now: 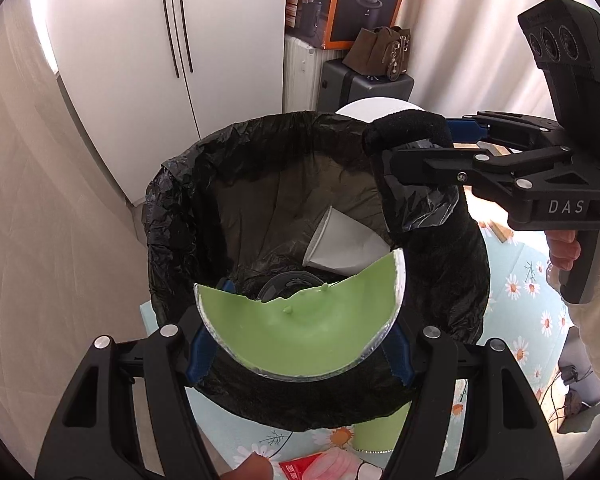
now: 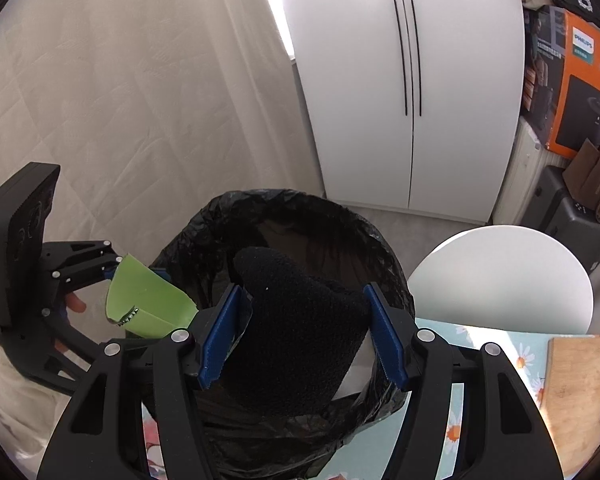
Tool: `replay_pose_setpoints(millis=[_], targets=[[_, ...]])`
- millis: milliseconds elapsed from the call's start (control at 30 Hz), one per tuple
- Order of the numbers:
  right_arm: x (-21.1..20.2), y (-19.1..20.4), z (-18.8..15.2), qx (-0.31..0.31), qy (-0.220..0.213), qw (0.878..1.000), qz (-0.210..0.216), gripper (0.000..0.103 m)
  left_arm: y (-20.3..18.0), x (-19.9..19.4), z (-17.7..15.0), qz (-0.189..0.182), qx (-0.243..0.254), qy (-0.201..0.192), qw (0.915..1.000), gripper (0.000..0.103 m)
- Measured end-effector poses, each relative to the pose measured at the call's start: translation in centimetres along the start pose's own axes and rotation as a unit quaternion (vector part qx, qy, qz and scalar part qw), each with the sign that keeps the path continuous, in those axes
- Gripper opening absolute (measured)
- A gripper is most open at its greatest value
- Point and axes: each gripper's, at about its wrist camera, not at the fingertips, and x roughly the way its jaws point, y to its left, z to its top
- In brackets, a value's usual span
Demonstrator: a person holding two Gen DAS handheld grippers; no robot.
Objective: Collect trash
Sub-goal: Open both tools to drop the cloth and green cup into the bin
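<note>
Two grippers over one black-lined bin. Left gripper: blue pads pressed on both edges of a torn green wrapper with silver lining, held just above near rim of bin. Right gripper: clamped on a black fuzzy sock, poised over bin mouth at far right rim. Inside bin, on liner: white paper cup lying on its side, plus a dark round lid beneath. Floral cloth under bin; white fridge behind.
</note>
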Motion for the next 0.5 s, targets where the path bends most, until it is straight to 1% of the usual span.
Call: replay_pose_setpoints(millis=[67, 100, 133, 167, 200, 267, 300, 400, 500], targets=[[0.6, -0.2, 0.0, 0.000, 0.004, 1.000, -0.006, 0.060, 0.4, 0.9, 0.2, -0.020, -0.001, 0.001, 0.9998, 0.069], [0.7, -0.2, 0.0, -0.002, 0.005, 1.000, -0.008, 0.062, 0.5, 1.2, 0.1, -0.026, 0.000, -0.002, 0.9997, 0.072], [0.6, -0.2, 0.0, -0.004, 0.001, 1.000, -0.011, 0.066, 0.8, 1.3, 0.1, -0.021, -0.001, -0.008, 0.9998, 0.082], [0.4, -0.3, 0.0, -0.005, -0.007, 1.000, -0.019, 0.086, 0.9, 1.3, 0.0, -0.019, -0.004, -0.013, 0.9997, 0.087], [0.1, -0.4, 0.1, -0.005, -0.016, 1.000, -0.026, 0.091, 1.1, 1.2, -0.2, -0.024, -0.007, -0.018, 0.9995, 0.095], [-0.6, -0.8, 0.3, -0.001, -0.029, 0.999, -0.029, 0.091, 1.6, 0.9, -0.5, -0.042, -0.014, -0.024, 0.9987, 0.096], [-1.0, -1.0, 0.4, 0.004, -0.034, 0.999, -0.030, 0.091, 1.7, 0.7, -0.7, -0.046, -0.014, -0.027, 0.9985, 0.097], [-1.5, -1.7, 0.4, 0.015, -0.043, 0.998, -0.042, 0.091, 1.6, 0.4, -1.4, -0.020, -0.017, -0.033, 0.9991, 0.097], [-1.7, -1.9, -0.4, 0.017, -0.033, 0.998, -0.052, 0.092, 1.1, 0.0, -2.3, -0.015, -0.024, -0.031, 0.9991, 0.097]])
